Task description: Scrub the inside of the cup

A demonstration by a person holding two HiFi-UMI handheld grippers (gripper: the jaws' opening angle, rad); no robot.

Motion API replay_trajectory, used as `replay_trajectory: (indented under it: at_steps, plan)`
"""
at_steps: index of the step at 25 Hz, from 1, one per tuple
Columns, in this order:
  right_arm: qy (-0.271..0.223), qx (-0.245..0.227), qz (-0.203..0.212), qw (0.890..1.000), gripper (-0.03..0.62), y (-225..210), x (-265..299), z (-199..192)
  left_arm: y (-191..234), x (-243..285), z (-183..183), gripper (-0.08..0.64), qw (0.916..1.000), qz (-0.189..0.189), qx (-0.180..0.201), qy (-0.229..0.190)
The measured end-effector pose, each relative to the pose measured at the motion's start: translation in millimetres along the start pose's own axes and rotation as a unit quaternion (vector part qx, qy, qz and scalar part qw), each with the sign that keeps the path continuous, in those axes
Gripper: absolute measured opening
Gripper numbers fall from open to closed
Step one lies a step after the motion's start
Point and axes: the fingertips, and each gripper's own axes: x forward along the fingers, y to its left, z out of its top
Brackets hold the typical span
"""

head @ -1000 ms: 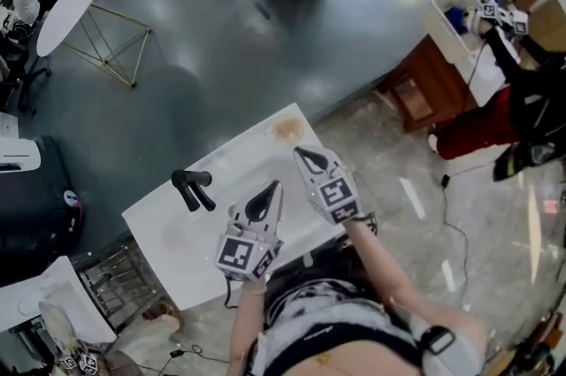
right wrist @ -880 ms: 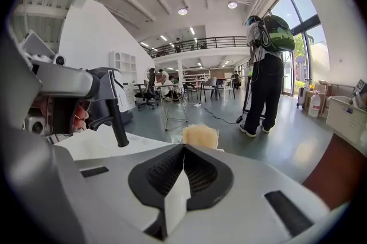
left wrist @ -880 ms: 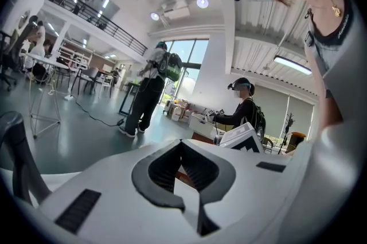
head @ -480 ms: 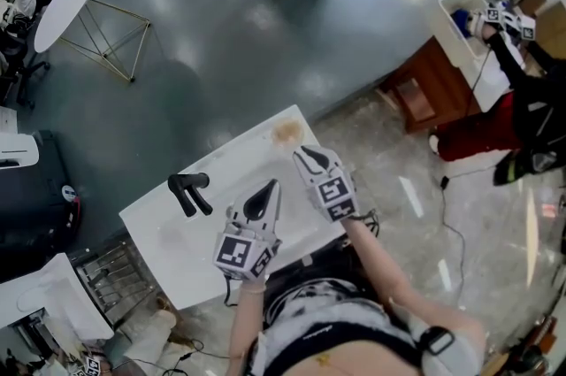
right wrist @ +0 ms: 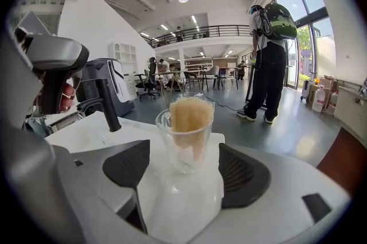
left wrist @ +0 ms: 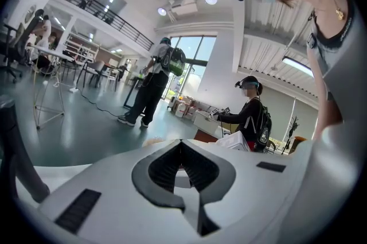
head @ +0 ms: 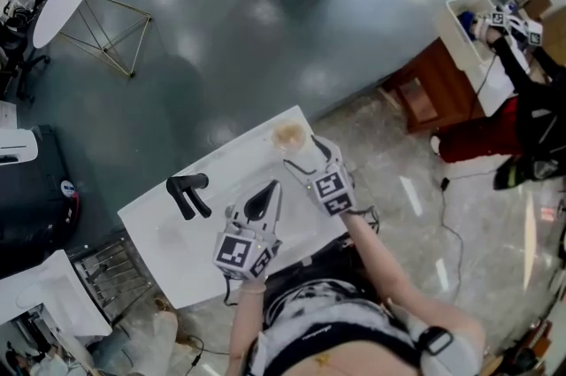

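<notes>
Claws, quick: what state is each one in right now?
Left claw: closed, empty.
Right claw: opening, gripping nothing; the clear glass cup holding a tan sponge stands at its tips, untouched.

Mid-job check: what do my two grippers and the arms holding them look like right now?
The left gripper and right gripper match: light grey plastic bodies tapering to two pointed jaws, lined with dark grey ribbed pads. Each carries a cube with black-and-white square markers near the wrist. The forearms have no sleeves; the top is black and white.
</notes>
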Motion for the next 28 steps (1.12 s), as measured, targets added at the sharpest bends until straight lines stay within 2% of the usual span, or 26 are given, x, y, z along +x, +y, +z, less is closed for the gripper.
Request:
replay_trajectory:
  at_steps: [7,10,15,28]
  plan:
    - [-0.010,-0.004,0.015,1.000,0.420,-4,20,7,9,2,-7,-0.003,0.9998,0.011,-0.011,0.012]
    - [-0.019,-0.018,0.031,0.999,0.422,-2,28,10,10,4,-11,-0.003,0.9997,0.012,-0.016,0.016]
    - [-0.044,-0.045,0.062,0.996,0.460,4,43,14,12,4,-18,-0.003,0.9994,0.013,-0.020,0.023]
    - [-0.069,-0.065,0.091,0.991,0.460,8,66,22,16,3,-29,-0.003,0.9987,0.022,-0.030,0.035]
